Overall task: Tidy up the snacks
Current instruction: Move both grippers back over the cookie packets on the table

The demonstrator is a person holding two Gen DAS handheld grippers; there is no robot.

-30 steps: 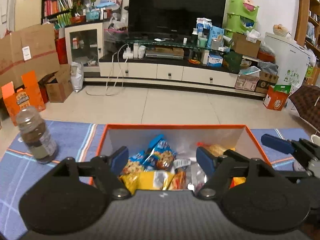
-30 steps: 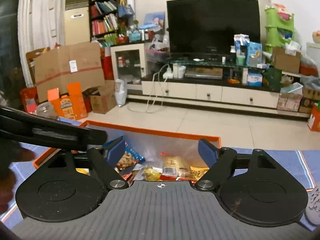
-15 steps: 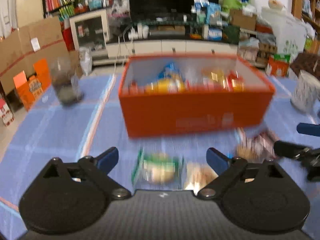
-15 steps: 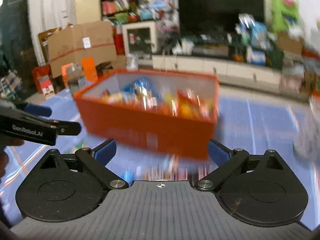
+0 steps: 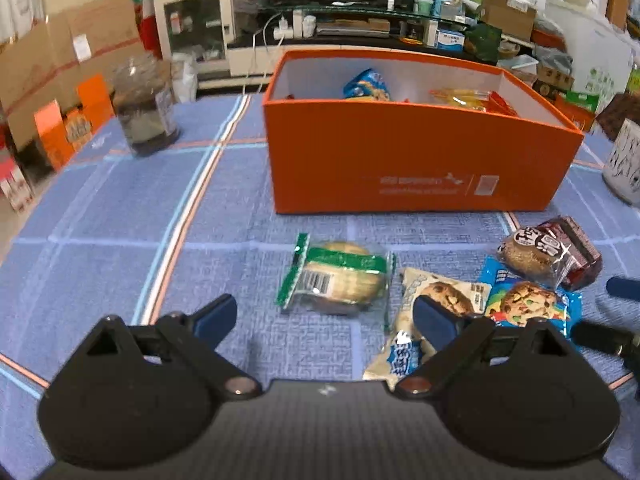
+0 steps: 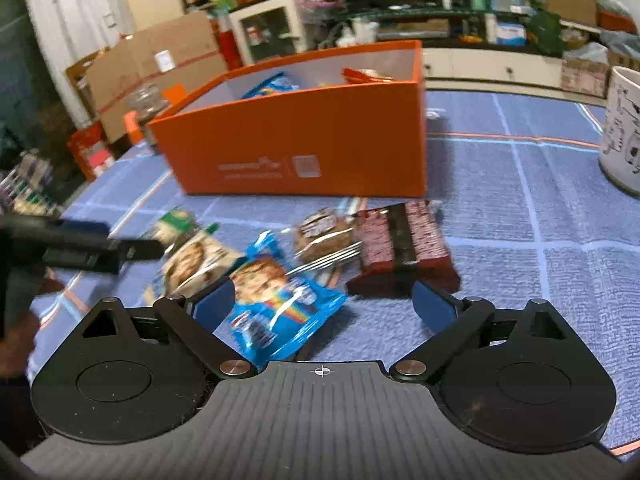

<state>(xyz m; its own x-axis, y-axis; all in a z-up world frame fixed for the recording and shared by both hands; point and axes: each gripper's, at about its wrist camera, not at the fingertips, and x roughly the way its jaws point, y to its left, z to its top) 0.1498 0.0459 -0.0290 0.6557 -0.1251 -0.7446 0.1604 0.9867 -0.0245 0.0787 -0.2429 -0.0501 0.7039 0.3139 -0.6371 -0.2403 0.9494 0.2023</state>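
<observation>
Through my left wrist view, my left fingers [image 5: 324, 316] stand wide and empty over the woven blue counter cloth [image 5: 120, 216], a crinkly green-banded pastry pack [image 5: 340, 276] just ahead, the matte orange cardboard box [image 5: 400, 160] beyond. Through my right view, my right fingers [image 6: 324, 306] are spread, closing slightly, gripping nothing above a glossy blue cookie packet [image 6: 276, 304] (print blurred), its lower end hidden.
</observation>
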